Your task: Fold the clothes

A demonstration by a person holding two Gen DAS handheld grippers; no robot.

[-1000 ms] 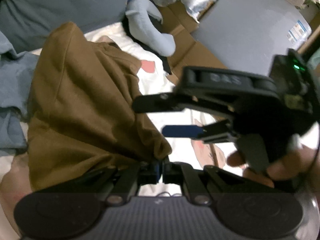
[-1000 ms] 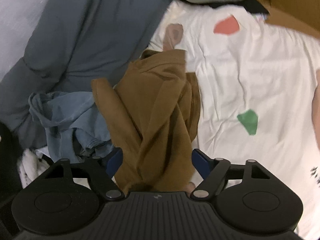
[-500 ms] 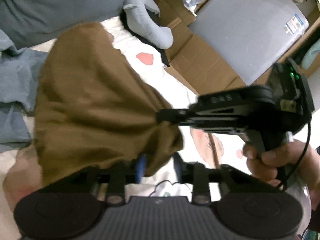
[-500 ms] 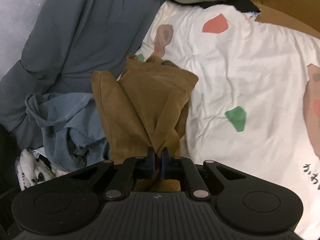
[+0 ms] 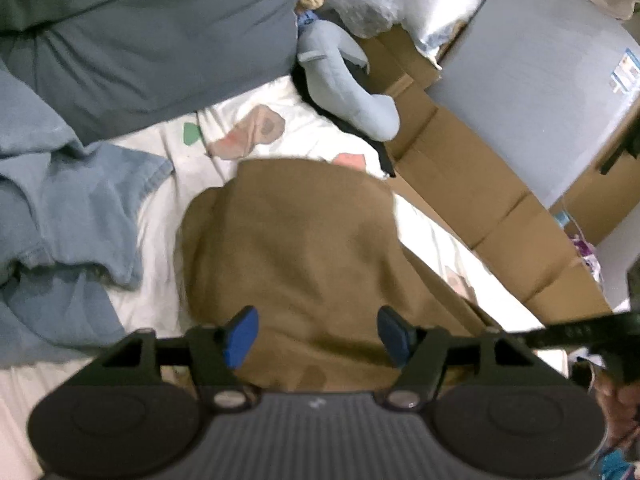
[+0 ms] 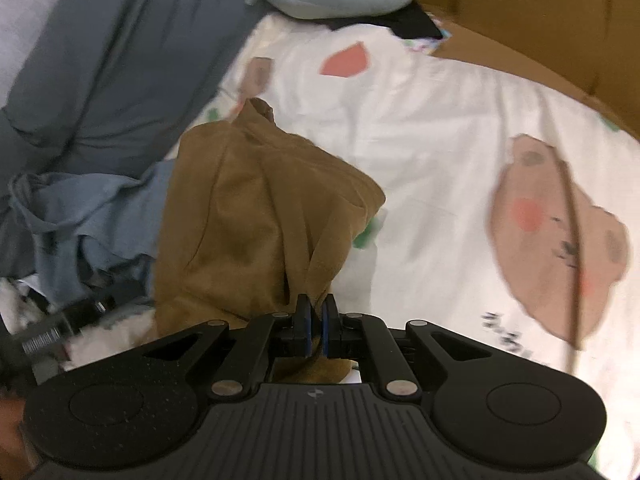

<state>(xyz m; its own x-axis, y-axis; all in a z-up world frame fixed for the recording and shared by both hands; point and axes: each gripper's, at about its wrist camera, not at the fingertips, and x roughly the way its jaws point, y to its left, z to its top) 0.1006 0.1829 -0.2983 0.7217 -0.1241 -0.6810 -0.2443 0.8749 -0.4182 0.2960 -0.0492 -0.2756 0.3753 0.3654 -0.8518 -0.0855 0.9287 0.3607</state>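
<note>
One garment in play, and I read the fold as barely begun: the brown garment (image 5: 296,256) is bunched and draped, no flat panel or crease line visible. It sits on the white printed sheet (image 6: 432,128) of the bed, part lifted.

Left to right:
- Grey-blue bedding (image 5: 152,32) banks up on the left, with a crumpled blue garment (image 5: 76,208) just beside the brown one, touching it in the right wrist view. I judge that one unfolded too, so still queued.
- Left claw (image 5: 316,334): jaws opening, blue pads spread either side of brown cloth, not pressing on it. I treat it as let go.
- Right claw (image 6: 315,330): pressed together, pinching a hem of the brown garment, which hangs from it in a twisted bundle.
- Right of the garment: the only open room I see, bare sheet well clear of clutter. I'd spread it there.
- Far edge: blue neck pillow (image 5: 340,80) and cardboard boxes (image 5: 480,200) run along the bed's side, near the garment's far end. Snag risk if I swing wide.

Left to do, by my read: lay flat, smooth, fold, then the blue one.
</note>
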